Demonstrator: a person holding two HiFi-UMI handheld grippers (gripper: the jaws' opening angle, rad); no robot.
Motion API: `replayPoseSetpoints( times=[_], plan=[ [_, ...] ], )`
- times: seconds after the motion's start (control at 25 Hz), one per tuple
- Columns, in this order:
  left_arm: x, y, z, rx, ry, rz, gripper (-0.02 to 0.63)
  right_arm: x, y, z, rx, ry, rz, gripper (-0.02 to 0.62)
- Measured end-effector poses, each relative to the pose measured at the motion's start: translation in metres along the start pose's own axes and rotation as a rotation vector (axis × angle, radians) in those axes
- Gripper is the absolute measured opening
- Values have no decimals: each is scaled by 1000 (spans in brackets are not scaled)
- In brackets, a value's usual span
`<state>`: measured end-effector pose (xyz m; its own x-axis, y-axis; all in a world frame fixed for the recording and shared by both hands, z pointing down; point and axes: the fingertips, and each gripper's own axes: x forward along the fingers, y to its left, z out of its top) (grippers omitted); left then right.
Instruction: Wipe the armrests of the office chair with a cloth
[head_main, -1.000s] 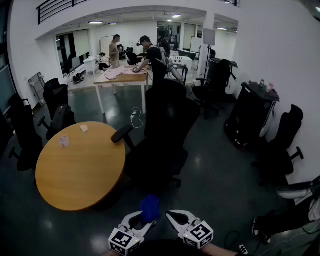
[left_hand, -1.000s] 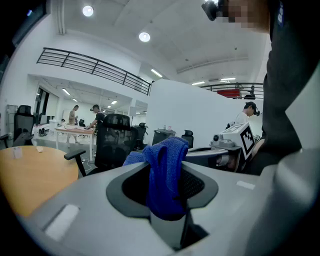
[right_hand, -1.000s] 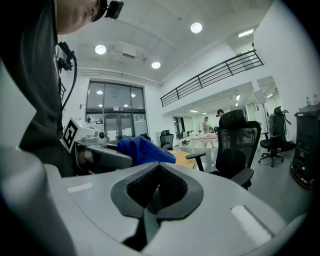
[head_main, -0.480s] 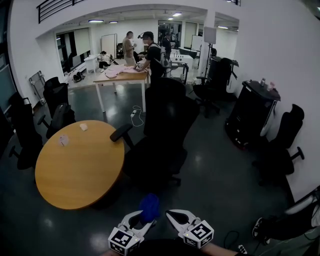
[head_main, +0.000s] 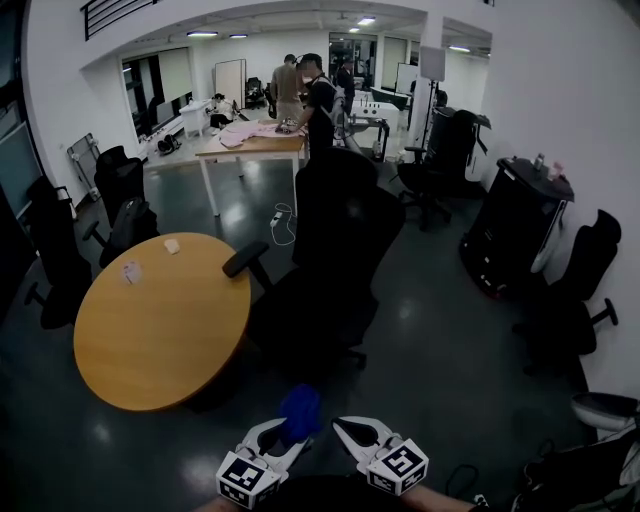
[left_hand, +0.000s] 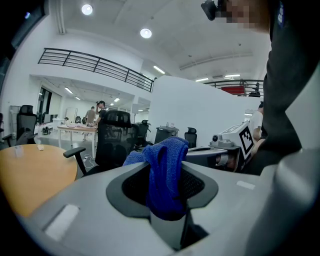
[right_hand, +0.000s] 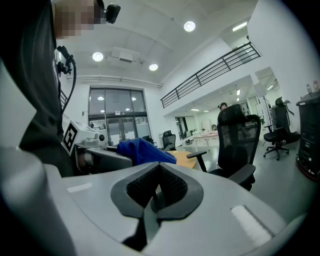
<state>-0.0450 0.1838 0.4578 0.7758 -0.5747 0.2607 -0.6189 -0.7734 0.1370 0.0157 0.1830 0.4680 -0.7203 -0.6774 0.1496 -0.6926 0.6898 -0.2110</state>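
A black office chair (head_main: 335, 270) stands in the middle of the floor with its back to me, its left armrest (head_main: 244, 262) sticking out beside the round table. My left gripper (head_main: 283, 438) is low at the frame's bottom, shut on a blue cloth (head_main: 299, 412) that bunches up between its jaws (left_hand: 162, 177). My right gripper (head_main: 345, 434) is beside it, shut with nothing between its jaws (right_hand: 159, 192). Both grippers are well short of the chair. In the right gripper view the chair (right_hand: 239, 145) stands at the right, and the cloth (right_hand: 142, 151) at the left.
A round wooden table (head_main: 160, 325) stands left of the chair with two small items on it. More black chairs (head_main: 120, 195) line the left, a black cabinet (head_main: 515, 235) and chairs (head_main: 575, 300) the right. People stand at a far table (head_main: 255, 145).
The head view has shifted slightly, so the scene sits a little lower and to the right. People at the far table have moved. Both grippers keep their place and hold.
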Motion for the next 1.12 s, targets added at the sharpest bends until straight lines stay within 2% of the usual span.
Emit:
replayPoseSetpoints(
  times=[0.8,0.96,1.12],
  plan=[
    [63,-22,4,-5,30,79,160,-35,-76,-18,85,3,16,5],
    [68,-12,3,-16,33,83,158,-25,-81,-21,97,16,25,5],
    [75,16,3,-31,19,82,160,-3,-90,-22,89,37,18,5]
  ],
)
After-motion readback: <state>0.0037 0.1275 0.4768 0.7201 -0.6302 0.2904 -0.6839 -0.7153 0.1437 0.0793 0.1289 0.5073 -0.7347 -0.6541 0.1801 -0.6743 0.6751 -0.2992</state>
